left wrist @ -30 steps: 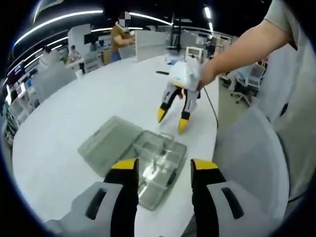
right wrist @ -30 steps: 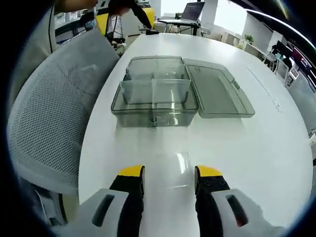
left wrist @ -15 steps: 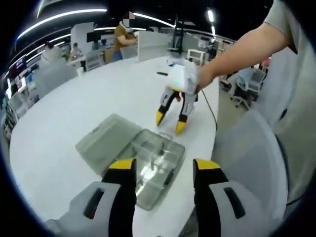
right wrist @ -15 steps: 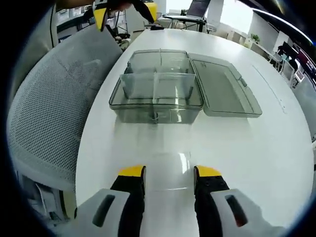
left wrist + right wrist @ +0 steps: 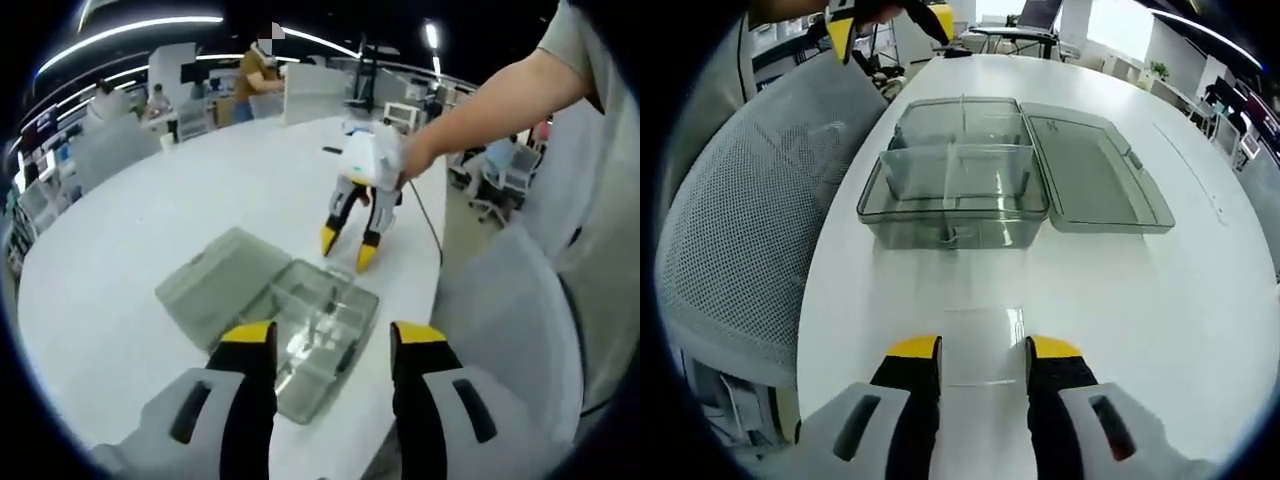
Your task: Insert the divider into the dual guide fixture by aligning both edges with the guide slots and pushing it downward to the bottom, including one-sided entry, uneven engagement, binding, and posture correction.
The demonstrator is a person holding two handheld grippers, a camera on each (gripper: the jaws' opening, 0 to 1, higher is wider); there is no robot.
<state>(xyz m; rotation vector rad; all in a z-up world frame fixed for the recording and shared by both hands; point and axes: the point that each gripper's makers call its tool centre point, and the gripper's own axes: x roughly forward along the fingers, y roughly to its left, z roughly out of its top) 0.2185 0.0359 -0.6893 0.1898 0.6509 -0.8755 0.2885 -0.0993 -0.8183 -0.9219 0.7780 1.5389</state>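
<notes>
Hovering apart over the clear compartment box (lid lying open), the left gripper and right gripper stand open-jawed and empty, seemingly lining up before any divider is gripped.

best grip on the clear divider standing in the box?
Pinch the divider by its top edge near the middle, coming straight down from above. It stands upright across the open box, whose walls block its sides and ends. Both grippers, right and left, are open and empty.
</notes>
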